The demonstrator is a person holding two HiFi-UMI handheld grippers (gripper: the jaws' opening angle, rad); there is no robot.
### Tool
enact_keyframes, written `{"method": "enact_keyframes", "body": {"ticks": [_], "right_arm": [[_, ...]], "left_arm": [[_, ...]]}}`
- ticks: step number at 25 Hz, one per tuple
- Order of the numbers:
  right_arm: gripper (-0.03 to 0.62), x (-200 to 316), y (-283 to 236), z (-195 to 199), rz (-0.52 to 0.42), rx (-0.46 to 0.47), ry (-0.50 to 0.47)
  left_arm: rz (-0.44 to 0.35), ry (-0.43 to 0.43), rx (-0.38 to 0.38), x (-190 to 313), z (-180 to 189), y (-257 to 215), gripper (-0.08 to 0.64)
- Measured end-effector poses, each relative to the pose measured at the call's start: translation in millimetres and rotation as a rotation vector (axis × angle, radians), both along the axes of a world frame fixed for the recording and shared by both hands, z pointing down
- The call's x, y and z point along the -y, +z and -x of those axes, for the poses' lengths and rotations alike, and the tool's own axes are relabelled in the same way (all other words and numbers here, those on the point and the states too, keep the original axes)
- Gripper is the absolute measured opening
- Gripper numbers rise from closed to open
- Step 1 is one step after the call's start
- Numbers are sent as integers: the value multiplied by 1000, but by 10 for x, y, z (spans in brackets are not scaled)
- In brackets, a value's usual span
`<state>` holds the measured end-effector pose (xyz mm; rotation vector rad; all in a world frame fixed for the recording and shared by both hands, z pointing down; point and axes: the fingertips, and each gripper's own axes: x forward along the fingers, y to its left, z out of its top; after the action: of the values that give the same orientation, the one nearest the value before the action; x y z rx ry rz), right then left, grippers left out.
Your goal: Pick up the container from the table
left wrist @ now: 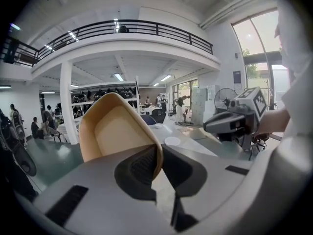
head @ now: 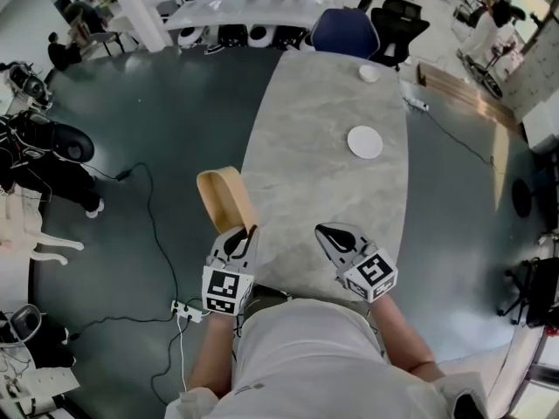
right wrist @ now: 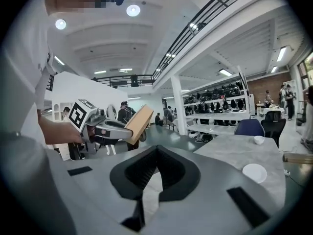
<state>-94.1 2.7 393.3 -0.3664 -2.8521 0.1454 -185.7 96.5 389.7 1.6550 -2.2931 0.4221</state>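
Left fingers (left wrist: 139, 169): pinched on the near rim of the tan container (left wrist: 115, 131), with the wall between the two pads.
Right fingers (right wrist: 139, 173): pressed together with nothing between them.
Hard to see: the container's wall covers where the left pads meet. In the right gripper view the container (right wrist: 138, 122) shows edge-on only. The torso cuts off both forearms at the frame's bottom.
Pose: the left gripper (head: 248, 229), lower left of centre, holds the container (head: 223, 195) tilted and off the grey table (head: 306, 147), beside its left edge. The right gripper (head: 321, 230), lower centre-right, is over the table's near end.
Count: two grippers, one container, one white plate (head: 364, 141), one small white bowl (head: 369, 73), one blue chair (head: 345, 31).
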Motion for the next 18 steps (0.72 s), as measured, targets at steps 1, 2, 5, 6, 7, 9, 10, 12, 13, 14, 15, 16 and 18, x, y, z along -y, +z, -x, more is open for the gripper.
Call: {"method": "enact_keyframes", "body": {"ticks": [1,2,5,6,7,9,10,12,13,14,15,16,18], "right_arm": [[9,-39,-16,6,-2,5,-11],[9,-73,-32,11,-3,11,-21],[9,-162,-73,25,-12,23,-49],[9,-184,-86,30,-17,28,-58],[9,-198,-98,33,-20,34,-65],[9,-217,-126,32,-27,43,-77],[9,-227,-140,30,-30,48,-82],[9,-245,-154,24,-34,58,-90],[9,-249,-154,17,-35,62,-92],[9,-250,-153,8,-37,64,-93],[9,-251,-153,-1,-40,66,-93],[9,-256,-158,-9,-42,68,-93],[9,-282,-173,-17,-47,72,-94]], "left_arm": [[-17,-7,3,-27,-9,-42,25],[-32,-12,8,-49,-18,-80,25],[-68,-23,20,-104,-37,-159,25],[-73,-25,23,-117,-43,-172,25],[-75,-27,27,-127,-52,-180,25],[-78,-31,36,-142,-72,-197,25],[-80,-33,41,-151,-80,-209,25],[-92,-34,50,-168,-93,-230,25],[-100,-34,54,-171,-102,-237,25],[-110,-33,58,-173,-113,-246,25],[-119,-33,62,-175,-123,-258,25],[-125,-32,66,-180,-131,-271,25],[-126,-33,73,-207,-132,-280,25]]}}
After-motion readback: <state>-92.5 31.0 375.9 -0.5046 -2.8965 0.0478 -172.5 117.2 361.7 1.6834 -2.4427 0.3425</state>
